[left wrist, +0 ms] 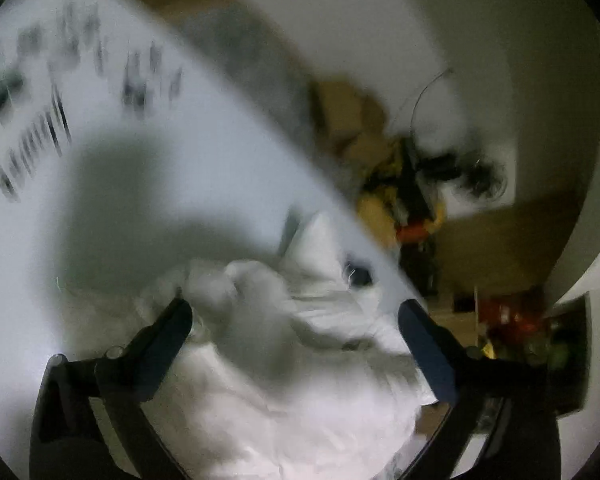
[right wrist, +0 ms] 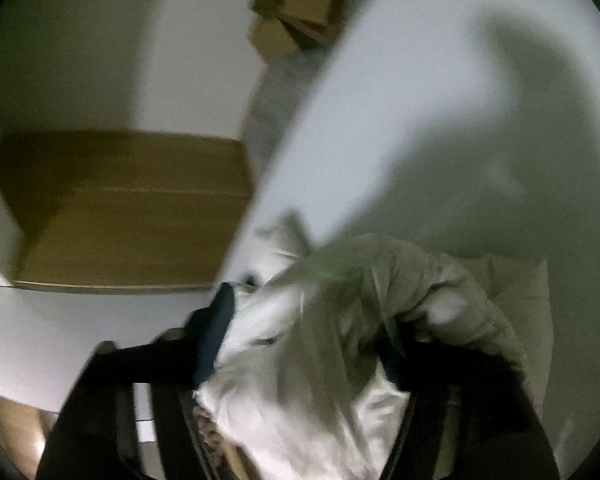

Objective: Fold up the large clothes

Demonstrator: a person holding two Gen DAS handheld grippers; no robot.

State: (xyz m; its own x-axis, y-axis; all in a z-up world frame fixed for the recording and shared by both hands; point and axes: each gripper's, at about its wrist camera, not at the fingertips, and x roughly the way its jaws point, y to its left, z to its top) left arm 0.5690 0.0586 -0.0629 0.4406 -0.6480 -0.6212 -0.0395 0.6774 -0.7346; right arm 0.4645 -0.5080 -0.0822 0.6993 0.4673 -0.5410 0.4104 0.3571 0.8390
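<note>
We see a bunched white garment point(left wrist: 284, 344) lying on the white counter point(left wrist: 180, 184), heaped at the counter's near right edge in the left wrist view. Our left gripper point(left wrist: 296, 312) hangs over it with its fingers point(left wrist: 172, 328) wide apart, one on each side of the heap and closed on nothing; the cloth fills the gap between them. A small dark patch point(left wrist: 358, 274) sits on the garment near the counter edge, too blurred to make out. Far left on the counter lies a scatter of small dark items point(left wrist: 60, 92), smeared by motion blur.

In the right wrist view the same garment point(right wrist: 300, 360) rises between the fingers point(right wrist: 216, 332) of our right gripper point(right wrist: 304, 340). A fold of it drapes over the right finger and hides it, so we cannot tell whether the fingers pinch the cloth or merely stand around it. The counter point(right wrist: 420, 120) stretches away to the far right, crossed by a broad shadow.

Beyond the counter edge, a large cardboard box point(right wrist: 128, 208) stands on the floor to the left, with smaller boxes point(right wrist: 300, 4) farther off. The left wrist view shows a blurred jumble of yellow, red and black things point(left wrist: 412, 200) on the floor to the right.
</note>
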